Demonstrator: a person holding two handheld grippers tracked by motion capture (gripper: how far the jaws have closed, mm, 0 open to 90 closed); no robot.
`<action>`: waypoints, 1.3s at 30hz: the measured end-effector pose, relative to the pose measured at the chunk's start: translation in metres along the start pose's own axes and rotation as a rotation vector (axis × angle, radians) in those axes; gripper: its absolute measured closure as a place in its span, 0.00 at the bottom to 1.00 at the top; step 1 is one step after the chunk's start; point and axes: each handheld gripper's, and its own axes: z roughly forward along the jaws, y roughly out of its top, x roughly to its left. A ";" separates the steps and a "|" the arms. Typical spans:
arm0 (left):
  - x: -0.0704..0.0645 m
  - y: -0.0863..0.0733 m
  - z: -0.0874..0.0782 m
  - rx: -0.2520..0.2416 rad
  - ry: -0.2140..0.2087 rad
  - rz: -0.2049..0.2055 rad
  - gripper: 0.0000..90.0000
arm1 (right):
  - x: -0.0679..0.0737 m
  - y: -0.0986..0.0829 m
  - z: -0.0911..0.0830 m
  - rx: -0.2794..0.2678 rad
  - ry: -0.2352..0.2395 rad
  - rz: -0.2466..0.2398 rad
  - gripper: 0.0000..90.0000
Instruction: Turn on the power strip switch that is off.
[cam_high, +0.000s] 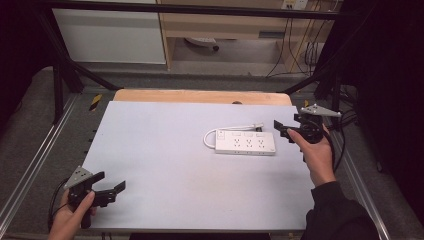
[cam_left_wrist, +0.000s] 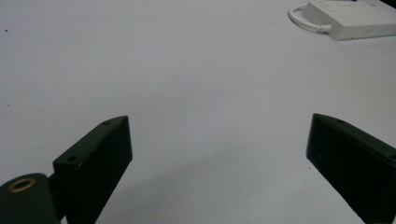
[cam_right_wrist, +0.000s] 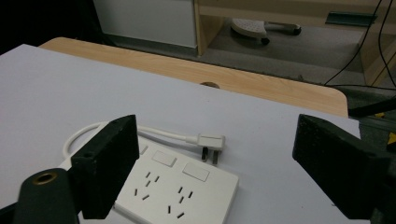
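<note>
**White power strip waits, right tool closing in**

The white plastic power strip (cam_high: 246, 143) lies flat on the pale grey tabletop (cam_high: 165, 165), right of centre, sockets and switches facing up. Its white cord (cam_high: 212, 136) loops out from the left end and runs along the far side to the white plug (cam_high: 258, 125), which rests on the surface just beyond the strip, prongs free, plugged into nothing.

Over to the right tool (cam_high: 283, 131): it sits just beside the strip's right end, jaws spread wide, holding nothing. From the right gripper view the strip (cam_right_wrist: 177, 189) sits low between the two black jaws, with the plug (cam_right_wrist: 211, 142) a little beyond it, both within easy reach. No contact that I can make out.

And the left tool (cam_high: 111, 190)? Parked at the near left corner, well apart from the action, jaws also wide apart and empty. In the left gripper view there is bare tabletop between its jaws, and the strip (cam_left_wrist: 350, 18) lies far off at the top right.

So where do we stand? By my reading, very early. Nothing gripped, nothing lifted, the cord lying loose. The approach on the right looks about done; the grasp itself, whether on strip or plug, is all still to come, and the left tool has yet to join in.
</note>
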 end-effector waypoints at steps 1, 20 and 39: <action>0.000 0.000 0.000 0.000 0.000 0.000 0.08 | -0.001 0.001 0.001 -0.005 -0.002 0.001 0.19; 0.000 0.000 0.001 0.008 -0.008 0.002 0.08 | -0.008 0.009 0.020 -0.013 0.010 0.040 0.42; 0.000 -0.001 0.002 0.015 -0.006 0.005 0.08 | -0.011 0.002 0.045 0.043 0.003 0.019 0.72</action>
